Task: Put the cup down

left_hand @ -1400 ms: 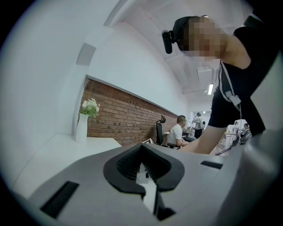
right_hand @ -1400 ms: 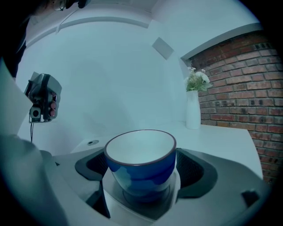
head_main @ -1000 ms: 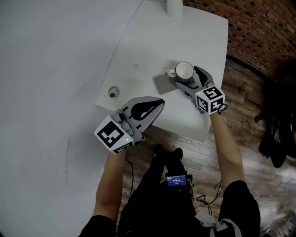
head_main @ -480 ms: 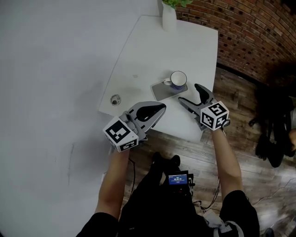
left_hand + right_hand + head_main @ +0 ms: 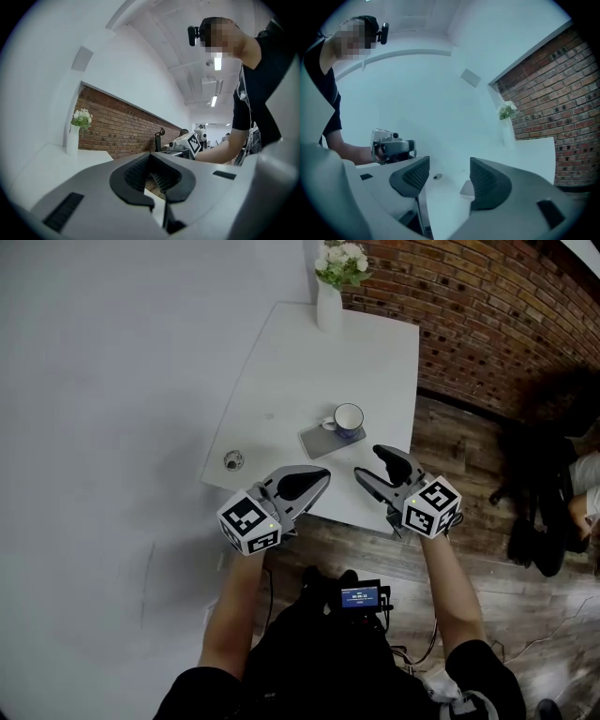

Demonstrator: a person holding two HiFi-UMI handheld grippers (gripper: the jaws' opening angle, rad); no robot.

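The white cup point(image 5: 348, 418) with a blue lower half stands upright on a grey mat point(image 5: 317, 440) on the white table point(image 5: 281, 362). My right gripper point(image 5: 369, 462) hovers over the table's near edge, short of the cup. Its jaws are apart and have just been closing with nothing between them. In the right gripper view the gripper point(image 5: 445, 180) frames bare tabletop and a corner of the mat point(image 5: 467, 188); the cup does not show there. My left gripper point(image 5: 317, 476) is shut and empty at the near edge, left of the right one, its jaws point(image 5: 158, 185) together.
A white vase of flowers point(image 5: 328, 292) stands at the table's far edge. A small round fitting point(image 5: 233, 460) sits near the table's left corner. A brick wall point(image 5: 487, 315) and wood floor point(image 5: 469, 474) lie to the right, with a dark bag point(image 5: 544, 512) on the floor.
My right gripper has drawn back from the cup towards the table's near edge and its jaws have narrowed. The cup stays on the mat. The left gripper has shifted a little.
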